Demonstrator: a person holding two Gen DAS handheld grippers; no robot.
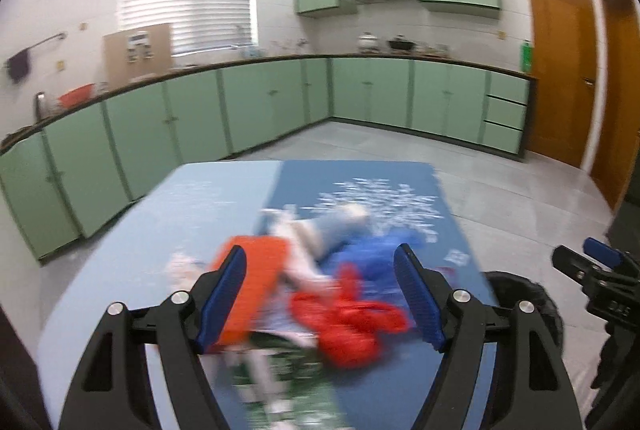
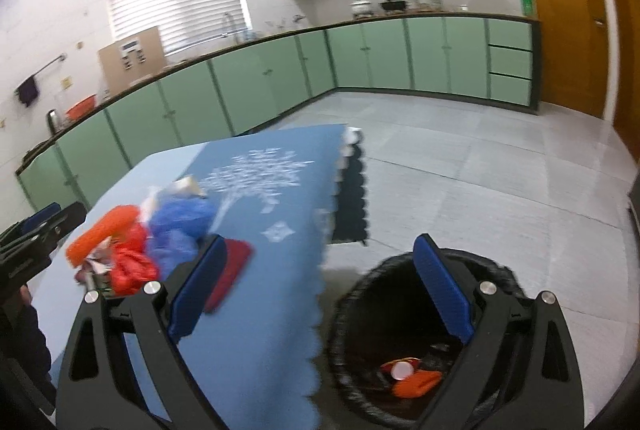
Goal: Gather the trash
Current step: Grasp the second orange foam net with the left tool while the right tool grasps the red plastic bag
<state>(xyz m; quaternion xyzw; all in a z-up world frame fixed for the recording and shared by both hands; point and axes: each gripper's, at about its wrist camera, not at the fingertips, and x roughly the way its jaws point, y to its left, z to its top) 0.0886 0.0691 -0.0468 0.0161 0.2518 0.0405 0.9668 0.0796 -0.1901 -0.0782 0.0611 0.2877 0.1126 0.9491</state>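
Left wrist view: the left gripper [image 1: 320, 294] hangs over the trash pile [image 1: 320, 282] on the desk [image 1: 120, 250], jaws spread wide and empty. The right gripper [image 2: 320, 290], jaws also apart and empty, is above the bin [image 2: 360, 310]. Judged between pickups; next, lower onto one piece and close.

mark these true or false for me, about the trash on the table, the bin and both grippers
1. The left gripper is open with nothing clamped. True.
2. The bin is empty. False: orange and red items lie at its bottom.
3. Trash is left on the table. True: a pile of red, blue and orange pieces.
4. The right gripper holds a red bag. False: its jaws are open and empty.
5. The bin stands on the table. False: it stands on the floor beside it.
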